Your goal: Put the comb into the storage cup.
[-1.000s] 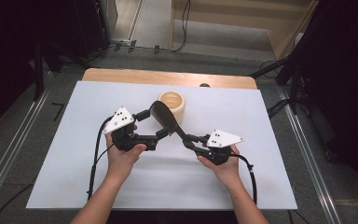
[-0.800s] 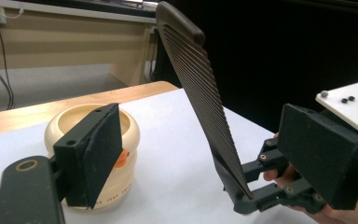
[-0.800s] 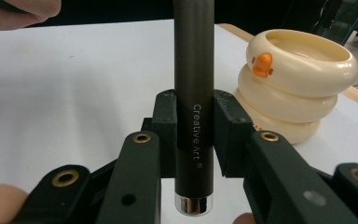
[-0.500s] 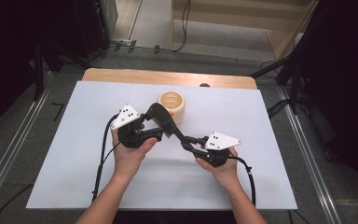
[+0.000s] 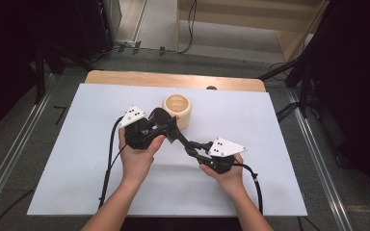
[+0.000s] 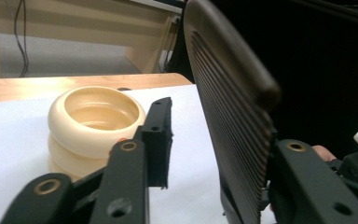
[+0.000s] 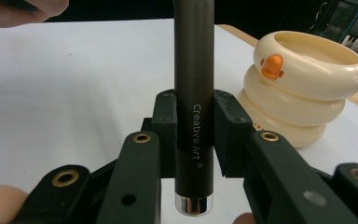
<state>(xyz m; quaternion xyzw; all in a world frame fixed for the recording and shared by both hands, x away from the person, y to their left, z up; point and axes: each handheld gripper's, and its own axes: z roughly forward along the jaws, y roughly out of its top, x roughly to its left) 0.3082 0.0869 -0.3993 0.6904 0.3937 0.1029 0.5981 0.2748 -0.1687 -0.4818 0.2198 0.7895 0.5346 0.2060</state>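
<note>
You have one dark slotted spatula [image 5: 166, 126], one cream ringed holder [image 5: 177, 109] with an orange duck bill, and two tongs over the white worktop [image 5: 279, 125]. Your right tongs [image 7: 194, 135] are clamped on the spatula's handle near its chrome end, while your left tongs [image 6: 214, 140] stand apart around the ribbed blade, which lies against the right-hand jaw with a gap to the other, just in front of the holder. In the high view your hands and the tongs cover much of the spatula, so whether it touches the holder is hard to make out.
</note>
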